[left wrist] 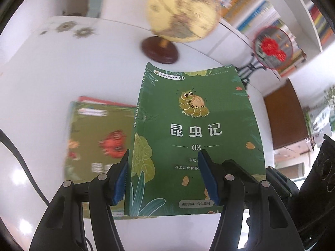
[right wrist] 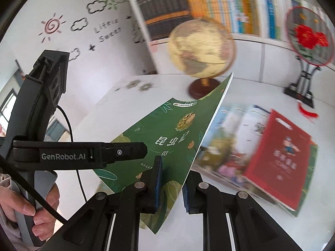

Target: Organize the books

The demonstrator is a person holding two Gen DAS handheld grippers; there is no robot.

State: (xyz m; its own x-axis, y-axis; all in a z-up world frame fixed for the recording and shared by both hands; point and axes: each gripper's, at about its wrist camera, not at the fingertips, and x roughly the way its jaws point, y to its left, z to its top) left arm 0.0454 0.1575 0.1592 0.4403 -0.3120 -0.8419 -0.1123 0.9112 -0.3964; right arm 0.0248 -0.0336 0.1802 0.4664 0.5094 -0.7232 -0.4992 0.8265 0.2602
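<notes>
Right wrist view: the green book [right wrist: 167,146] is held clear of the surface [right wrist: 251,92], probably for carrying to a pile. The right claw [right wrist: 170,188] is nearly shut, pinching the cover's edge. The left claw [left wrist: 163,175] is part open, one pad on the cover, one beside the spine; a grip cannot be told. Another green book [left wrist: 94,138] lies flat below.

Globe [left wrist: 184,10] and stacked book [left wrist: 100,142] were motion-blurred; the stack's title was unreadable. Green book [left wrist: 194,129] hid the stack's right side.
</notes>
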